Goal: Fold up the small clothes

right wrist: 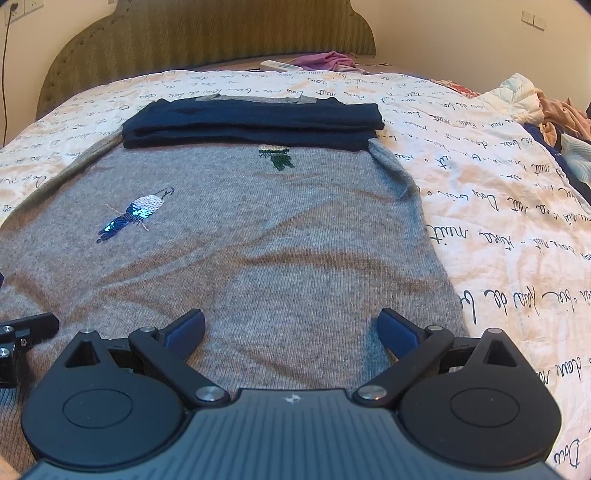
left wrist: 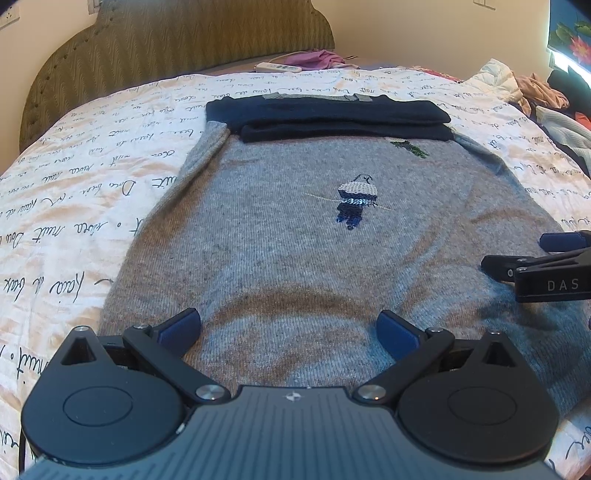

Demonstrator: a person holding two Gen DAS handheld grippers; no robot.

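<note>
A grey sweater [left wrist: 295,251] lies flat on the bed cover [left wrist: 74,192], its navy sleeves [left wrist: 332,118] folded across the top near the collar. A sequin bird [left wrist: 356,199] sits on the chest, and a green one [right wrist: 279,155] just below the sleeves. The left gripper [left wrist: 288,332] hangs over the sweater's near hem with its fingers spread and nothing between them. The right gripper [right wrist: 291,332] is beside it, over the same hem, also spread wide and empty. A headboard [right wrist: 207,33] stands behind, a clothes pile [left wrist: 535,96] at the right
</note>
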